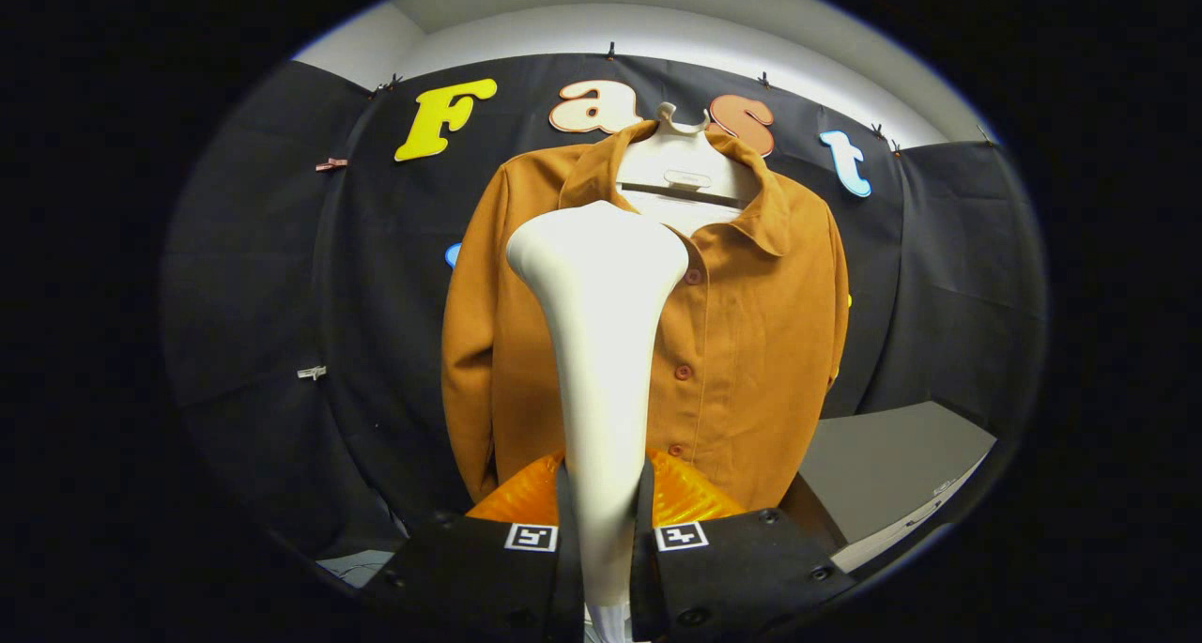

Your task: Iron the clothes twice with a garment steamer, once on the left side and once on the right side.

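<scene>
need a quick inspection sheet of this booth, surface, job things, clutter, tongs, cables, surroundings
surface: grey table low beside the jacket, bare where visible.
job's things: white garment steamer upright between the fingers, its head in front of the jacket's chest near the button line; orange-brown jacket buttoned, on a white hanger against the wall.
clutter: nothing seen.
tongs: tongs shut on the steamer's handle, both fingers pressing its sides.
cables: thin dark cable low beside the tongs, faint.
surroundings: black cloth wall with small clips; white wall above.
</scene>
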A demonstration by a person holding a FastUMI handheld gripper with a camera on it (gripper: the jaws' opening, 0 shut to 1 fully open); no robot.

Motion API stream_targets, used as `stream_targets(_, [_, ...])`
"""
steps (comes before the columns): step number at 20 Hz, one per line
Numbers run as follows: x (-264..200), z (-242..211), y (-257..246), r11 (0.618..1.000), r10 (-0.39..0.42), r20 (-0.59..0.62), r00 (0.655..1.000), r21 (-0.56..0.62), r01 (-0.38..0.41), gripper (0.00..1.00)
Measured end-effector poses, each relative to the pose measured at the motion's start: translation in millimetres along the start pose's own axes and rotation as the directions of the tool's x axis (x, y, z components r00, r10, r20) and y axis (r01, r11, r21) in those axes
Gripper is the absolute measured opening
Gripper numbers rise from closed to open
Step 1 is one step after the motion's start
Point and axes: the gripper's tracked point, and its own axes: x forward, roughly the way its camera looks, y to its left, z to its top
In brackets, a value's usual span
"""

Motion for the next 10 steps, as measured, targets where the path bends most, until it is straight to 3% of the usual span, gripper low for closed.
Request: stream_targets(10, [58.4,-25.8,5.7,0.998,-0.06,-0.028,0.998,-0.012,0.06,0.23])
